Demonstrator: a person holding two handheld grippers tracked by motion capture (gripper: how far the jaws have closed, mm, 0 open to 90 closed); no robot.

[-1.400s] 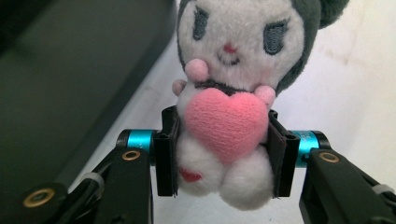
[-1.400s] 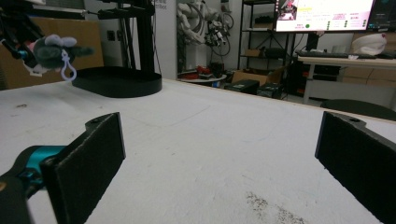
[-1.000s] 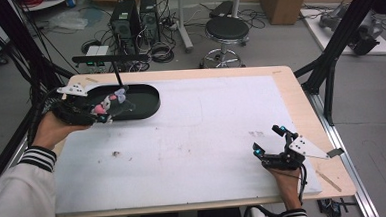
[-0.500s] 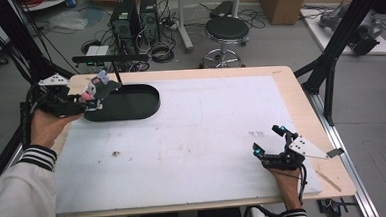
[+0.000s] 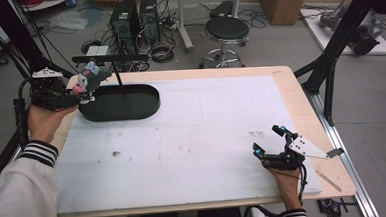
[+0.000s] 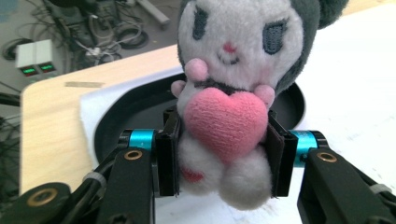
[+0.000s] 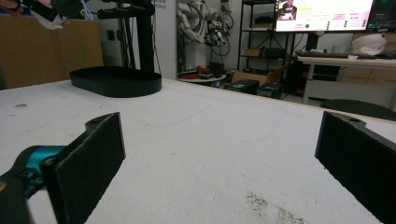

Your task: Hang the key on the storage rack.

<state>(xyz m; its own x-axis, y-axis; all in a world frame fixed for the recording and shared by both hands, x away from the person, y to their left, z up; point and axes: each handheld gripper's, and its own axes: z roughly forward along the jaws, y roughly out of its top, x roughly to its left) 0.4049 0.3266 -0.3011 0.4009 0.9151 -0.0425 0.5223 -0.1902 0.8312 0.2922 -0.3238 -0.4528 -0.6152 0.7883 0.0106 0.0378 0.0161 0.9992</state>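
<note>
A plush toy point(image 5: 87, 79) with a white face, grey ears and a pink heart hangs above the left end of the black oval tray point(image 5: 131, 114). My left gripper point(image 5: 82, 91) is shut on it. In the left gripper view both pads point(image 6: 168, 154) press the plush toy point(image 6: 229, 116) at its sides, just below the heart, with the tray point(image 6: 116, 116) behind it. My right gripper point(image 5: 268, 138) rests open on the white mat near the table's front right. Nothing lies between its pads point(image 7: 93, 158) in the right gripper view, where the tray point(image 7: 116, 81) stands far off.
A black T-shaped stand point(image 5: 114, 67) rises from the tray's far side. The white mat point(image 5: 197, 123) covers most of the wooden table point(image 5: 306, 107). Black frame posts point(image 5: 329, 66) stand at the right edge. A stool point(image 5: 226, 29) and computer cases point(image 5: 131, 16) are on the floor beyond.
My left gripper has lifted the plush toy up and to the left, from low over the tray's left end. The right gripper has stayed put.
</note>
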